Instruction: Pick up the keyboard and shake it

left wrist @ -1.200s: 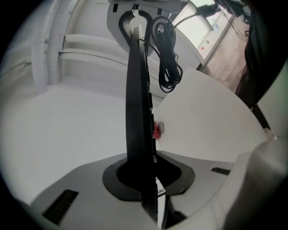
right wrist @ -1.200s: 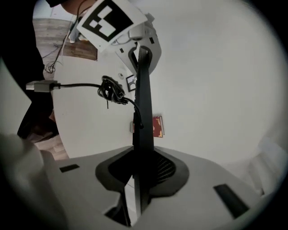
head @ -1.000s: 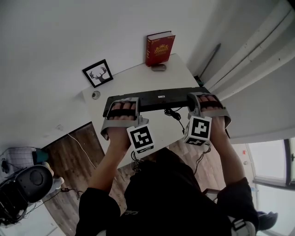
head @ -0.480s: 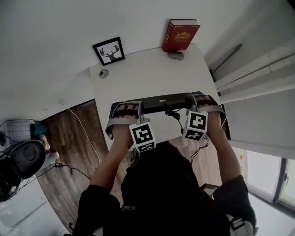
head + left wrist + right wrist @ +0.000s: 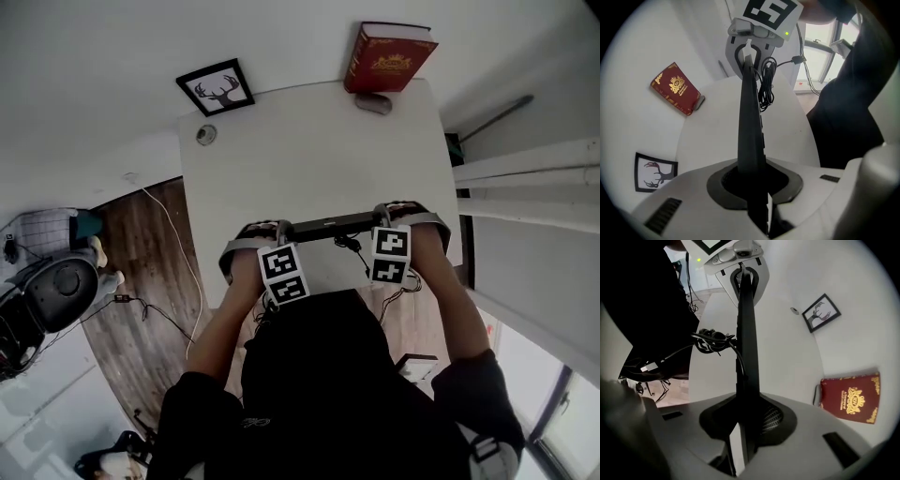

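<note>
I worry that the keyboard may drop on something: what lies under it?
Only the white table shows under the keyboard, with its bundled cable hanging beside. The strip right beneath is hidden by the keyboard itself.

No text legible in any view.
- Red book (image 5: 851,398), at far edge of desk (image 5: 309,150): gold crest on cover, with lines of gold lettering above and below; too small and blurred to read.
- Framed picture (image 5: 215,87): black deer-head drawing only.
- Square-marker cubes (image 5: 284,274): black-and-white code patterns only.
- Keyboard (image 5: 333,225): small pale label on upturned face, print unreadable.
</note>
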The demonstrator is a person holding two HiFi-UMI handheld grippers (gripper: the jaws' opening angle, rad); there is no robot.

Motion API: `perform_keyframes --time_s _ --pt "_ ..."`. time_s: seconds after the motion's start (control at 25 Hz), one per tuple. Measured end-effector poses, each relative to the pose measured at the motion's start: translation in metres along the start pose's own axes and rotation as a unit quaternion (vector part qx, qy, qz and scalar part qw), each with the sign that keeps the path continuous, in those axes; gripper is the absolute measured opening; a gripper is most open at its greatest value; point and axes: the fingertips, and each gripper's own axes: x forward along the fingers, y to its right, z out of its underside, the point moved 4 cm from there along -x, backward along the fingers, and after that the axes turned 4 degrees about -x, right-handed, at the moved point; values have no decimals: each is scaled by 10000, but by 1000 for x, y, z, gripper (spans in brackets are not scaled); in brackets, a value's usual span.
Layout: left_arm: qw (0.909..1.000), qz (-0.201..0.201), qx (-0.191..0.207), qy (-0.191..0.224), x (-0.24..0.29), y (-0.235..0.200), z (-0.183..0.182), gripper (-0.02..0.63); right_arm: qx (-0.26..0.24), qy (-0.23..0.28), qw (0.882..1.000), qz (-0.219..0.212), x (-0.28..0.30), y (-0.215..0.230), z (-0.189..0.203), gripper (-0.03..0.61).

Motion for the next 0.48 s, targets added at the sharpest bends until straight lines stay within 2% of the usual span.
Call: perform_keyframes --time_s 0.36,0.48 --pt "9963 588 -474 -409 37 4 -1 75 -340 472 9967 -566 33 6 8 95" --pt "9933 808 -724 -400 42 0 0 75 -373 720 9942 -708 34 12 8 95"
